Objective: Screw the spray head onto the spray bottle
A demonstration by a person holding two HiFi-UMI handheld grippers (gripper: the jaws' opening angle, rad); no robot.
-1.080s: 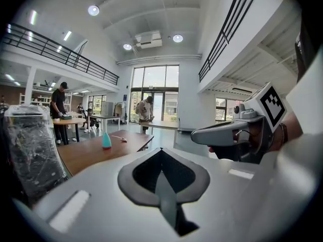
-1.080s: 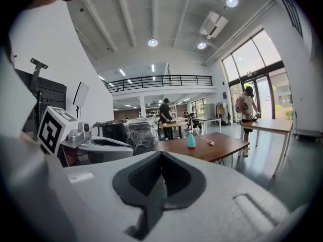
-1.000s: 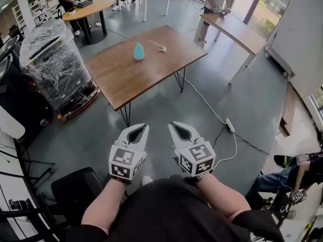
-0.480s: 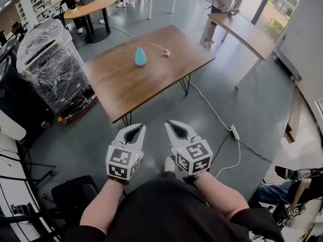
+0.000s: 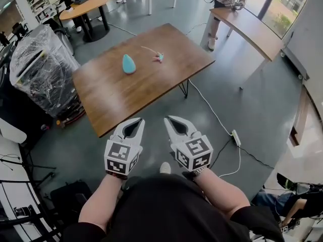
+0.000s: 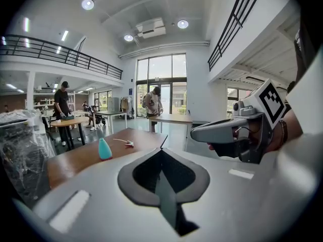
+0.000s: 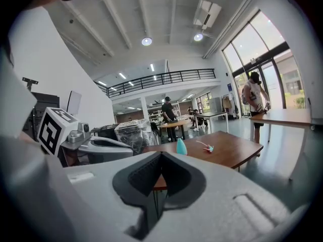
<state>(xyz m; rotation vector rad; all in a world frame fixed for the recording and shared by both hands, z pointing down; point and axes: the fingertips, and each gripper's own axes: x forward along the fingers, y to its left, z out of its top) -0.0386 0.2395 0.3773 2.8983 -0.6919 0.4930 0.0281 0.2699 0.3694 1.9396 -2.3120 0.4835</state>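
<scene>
Head view, person standing short of the work surface. A brown rectangular wooden table on black hairpin legs (image 5: 151,87) is taken as the landmark. On its far half a teal, teardrop-shaped plastic spray bottle (image 5: 129,64) stands upright. A pale spray head with a thin dip tube (image 5: 157,57) lies on its side near the bottle, to its right and clear of it. The head is not yet fitted.

The left gripper (image 5: 137,121) and the right gripper (image 5: 170,120) are held side by side over the grey floor, on the near side of the table and well apart from both parts. In each gripper view the jaws are seen pressed together with nothing between them. This is judged a carrying posture, since neither part is within reach.

The bottle's upright stance is judged to leave its neck free for threading. The gap between the two parts should allow one gripper to steady the bottle while the other takes the head. A plastic-wrapped cart (image 5: 43,67) stands off the table's left end.
</scene>
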